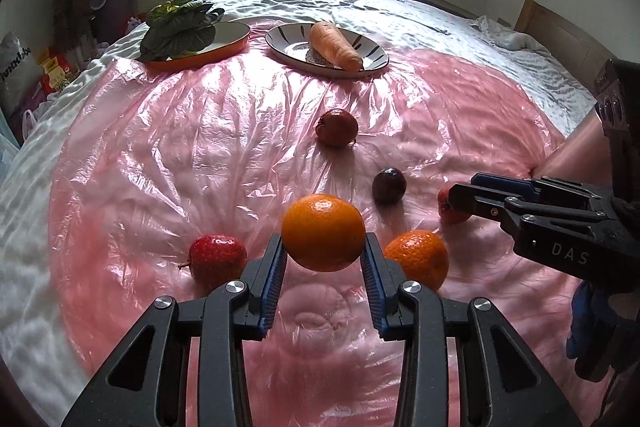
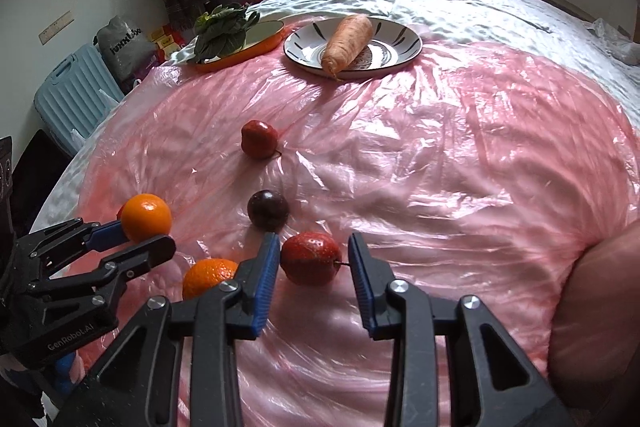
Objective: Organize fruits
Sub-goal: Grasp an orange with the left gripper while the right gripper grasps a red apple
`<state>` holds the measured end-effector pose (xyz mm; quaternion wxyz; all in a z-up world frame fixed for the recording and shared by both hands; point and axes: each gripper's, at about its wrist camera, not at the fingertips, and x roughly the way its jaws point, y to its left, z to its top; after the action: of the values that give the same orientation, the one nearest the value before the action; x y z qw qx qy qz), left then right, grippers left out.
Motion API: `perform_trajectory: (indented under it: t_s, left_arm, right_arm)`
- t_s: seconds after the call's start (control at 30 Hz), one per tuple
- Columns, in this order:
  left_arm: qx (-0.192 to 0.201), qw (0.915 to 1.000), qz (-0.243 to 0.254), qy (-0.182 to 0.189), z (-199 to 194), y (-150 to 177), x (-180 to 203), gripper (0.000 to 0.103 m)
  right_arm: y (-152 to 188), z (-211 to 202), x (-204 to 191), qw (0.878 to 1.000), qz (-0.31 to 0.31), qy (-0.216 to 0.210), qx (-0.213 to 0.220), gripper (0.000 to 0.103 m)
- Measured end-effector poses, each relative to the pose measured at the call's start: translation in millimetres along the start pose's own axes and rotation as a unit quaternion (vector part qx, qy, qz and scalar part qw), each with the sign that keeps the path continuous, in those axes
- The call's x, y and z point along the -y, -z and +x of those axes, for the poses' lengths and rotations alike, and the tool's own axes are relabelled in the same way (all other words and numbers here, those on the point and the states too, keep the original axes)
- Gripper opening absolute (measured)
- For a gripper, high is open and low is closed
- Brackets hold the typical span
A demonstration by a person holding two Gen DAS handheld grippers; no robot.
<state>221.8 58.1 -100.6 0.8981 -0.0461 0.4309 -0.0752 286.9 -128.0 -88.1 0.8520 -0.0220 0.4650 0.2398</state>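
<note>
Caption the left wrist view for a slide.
Left gripper shut on an orange above the pink sheet; second orange and strawberry beside it.

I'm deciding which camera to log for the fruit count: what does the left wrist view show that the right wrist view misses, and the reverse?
Only the left wrist view shows the strawberry-like red fruit clearly, plus a window strip at the top.

Only the right wrist view shows the light blue suitcase beside the bed.

Both show the held orange in the left gripper, the second orange, the dark plum, the carrot on the striped plate, the leafy greens, and the right gripper around a red fruit.
</note>
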Motion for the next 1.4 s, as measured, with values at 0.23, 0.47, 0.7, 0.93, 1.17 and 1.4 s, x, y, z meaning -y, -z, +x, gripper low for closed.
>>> perform_trajectory:
  t_s: [0.23, 0.47, 0.7, 0.93, 1.17, 1.4]
  left_arm:
    - [0.006, 1.0000, 0.001, -0.001, -11.4, 3.2, 4.2, 0.033]
    - [0.008, 1.0000, -0.004, 0.002, -13.0, 2.1, 2.9, 0.033]
    - [0.011, 0.9999, -0.011, 0.004, -13.6, 1.7, -1.6, 0.033]
    - [0.015, 0.9998, -0.012, 0.006, -16.7, 0.1, -6.7, 0.033]
    - [0.018, 0.9998, -0.008, 0.008, -19.9, -0.6, -5.4, 0.033]
    - [0.025, 0.9996, -0.006, 0.009, -28.9, -2.6, -0.1, 0.033]
  right_arm:
    - [6.2, 12.2, 0.1, 1.000, 0.005, -0.004, -0.010, 0.064]
    - [9.9, 17.7, -1.7, 1.000, 0.002, -0.003, -0.009, 0.066]
    - [14.8, 20.8, -6.4, 1.000, -0.011, -0.007, -0.005, 0.070]
    - [13.9, 24.1, -8.3, 1.000, -0.006, -0.004, 0.002, 0.070]
    - [12.9, 20.5, -9.7, 1.000, -0.011, -0.001, 0.004, 0.065]
    - [9.4, -0.3, -8.4, 1.000, -0.006, -0.015, 0.022, 0.065]
